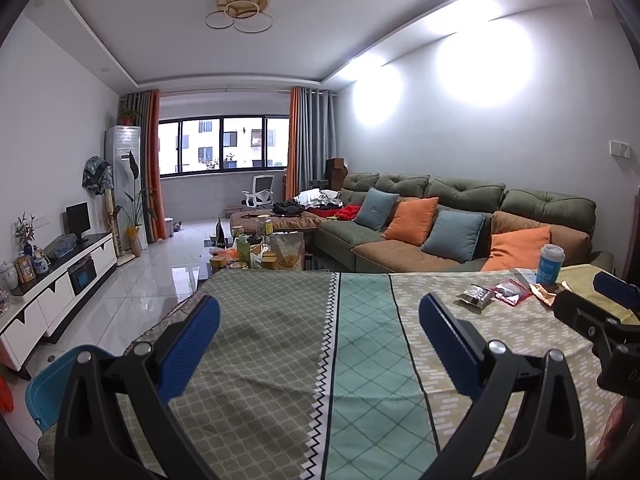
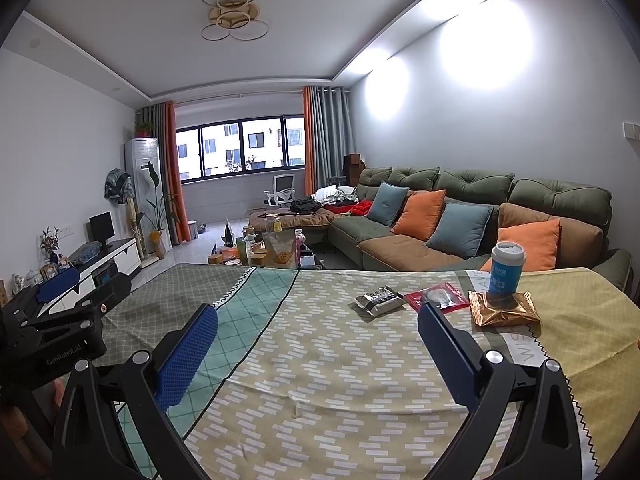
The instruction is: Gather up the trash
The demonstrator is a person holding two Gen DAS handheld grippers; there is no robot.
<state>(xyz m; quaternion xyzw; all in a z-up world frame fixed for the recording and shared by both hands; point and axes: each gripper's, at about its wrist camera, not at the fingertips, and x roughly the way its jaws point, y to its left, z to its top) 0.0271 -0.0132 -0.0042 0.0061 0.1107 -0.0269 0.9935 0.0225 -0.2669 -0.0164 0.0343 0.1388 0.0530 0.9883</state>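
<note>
Left gripper (image 1: 319, 320): blue pads spread wide, nothing btwn them; hovers over tablecloth (image 1: 280, 360), grey-green honeycomb panel and teal diamond stripe below it.

Right gripper (image 2: 318, 330): pads spread wide, empty; hovers over beige dash-pattern part of cloth. Seen also at right edge of left view.

Trash items, all on cloth, far right area of table, grouped in a row:
- Silver/black wrapper (image 2: 378, 301): lies flat, leftmost of the row, just ahead of right gripper.
- Red packet (image 2: 436, 298): flat, beside silver wrapper, right fingertip overlaps its near edge in view; contact cannot tell.
- Gold/copper wrapper (image 2: 504, 309): crumpled, rightmost, in front of cup and overlapping its base in view.
- Paper cup (image 2: 506, 268): upright, blue-white w/ lid, back of the row near table's far edge.

Same group in left view: silver wrapper (image 1: 476, 295), red packet (image 1: 512, 290), cup (image 1: 551, 264), well right of left gripper.

Blue bin (image 1: 52, 388): on floor at table's left edge, partly hidden behind left gripper frame.

Bkgd: green sofa (image 2: 460, 216) w/ orange and blue cushions; cluttered coffee table (image 2: 264, 252); window (image 2: 240, 148) w/ orange curtains.
</note>
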